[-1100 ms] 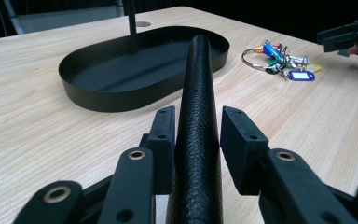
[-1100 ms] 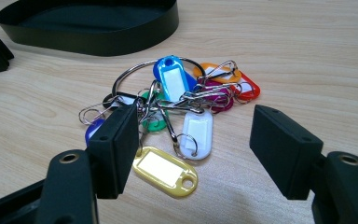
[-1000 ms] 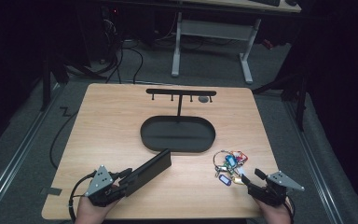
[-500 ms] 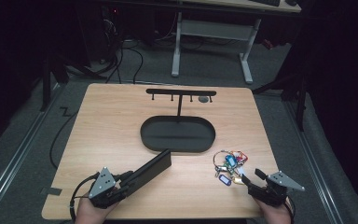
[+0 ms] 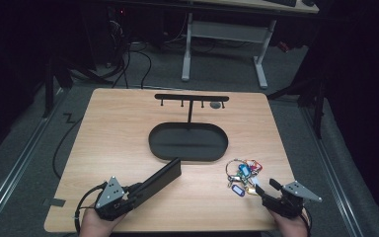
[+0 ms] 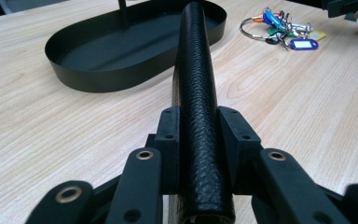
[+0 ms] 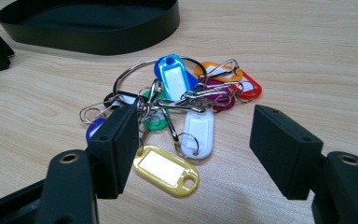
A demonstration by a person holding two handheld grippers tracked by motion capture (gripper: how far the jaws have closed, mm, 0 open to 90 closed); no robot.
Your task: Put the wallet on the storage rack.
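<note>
My left gripper (image 6: 200,154) had just been closing and pinched the near end of the black case (image 6: 196,93), its pads on both sides, so that the case lay level and aimed at the tray (image 5: 153,143). My right gripper (image 7: 200,149) stood spread around the near side of the key bunch (image 7: 177,112), low over the table (image 5: 118,123), not yet pinching; I judged it ready to close. Beyond, the tray's post and hook bar (image 5: 191,97) rose at the far rim. Nothing lay between case and tray.
</note>
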